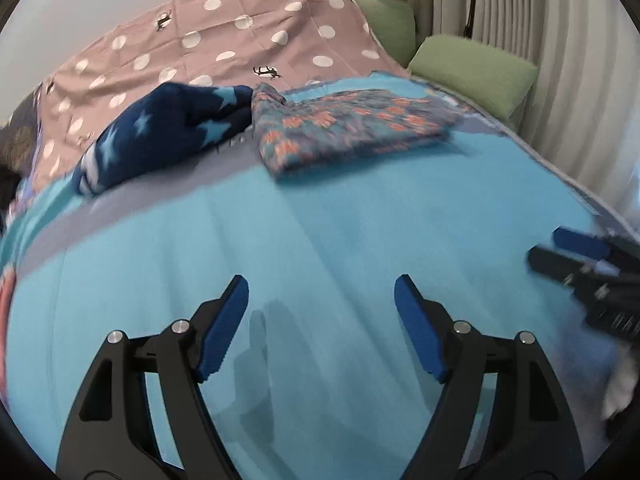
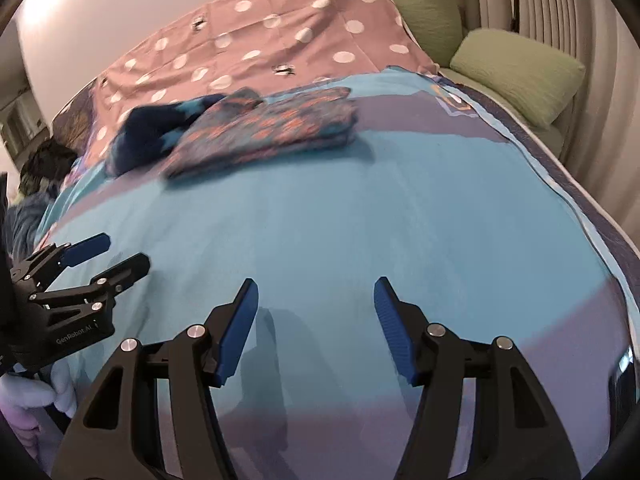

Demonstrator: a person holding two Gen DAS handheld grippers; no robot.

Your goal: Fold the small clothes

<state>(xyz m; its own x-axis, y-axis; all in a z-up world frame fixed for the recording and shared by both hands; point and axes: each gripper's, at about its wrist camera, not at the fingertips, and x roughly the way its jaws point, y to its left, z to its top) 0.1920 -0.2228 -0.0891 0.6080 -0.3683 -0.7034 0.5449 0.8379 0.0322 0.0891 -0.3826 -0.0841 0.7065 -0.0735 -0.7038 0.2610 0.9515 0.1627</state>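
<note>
Two small garments lie at the far side of the bed, both well apart from the grippers. The floral garment [image 1: 352,128] is already folded into a flat rectangle, edges roughly squared, layers visible at the near edge. The navy star garment [image 1: 160,132] sits touching its left side, bunched and lumpy, not folded from what shows. Both rest on the blue sheet [image 1: 320,232], near the seam with the pink dotted cover [image 1: 240,36].

Left gripper [image 1: 322,312]: jaws spread, nothing between them, only bare sheet below. Right gripper [image 2: 316,312]: same, jaws apart, empty.

Risks, as a judgement: reaching for the navy piece could snag or drag the folded floral one since they touch, undoing the fold. A pinch too deep may catch the sheet along with the cloth. Frames are motion-blurred, so fabric edges are hard to pick.

Green pillows [image 1: 472,68] and curtain [image 1: 560,40] at the right.
</note>
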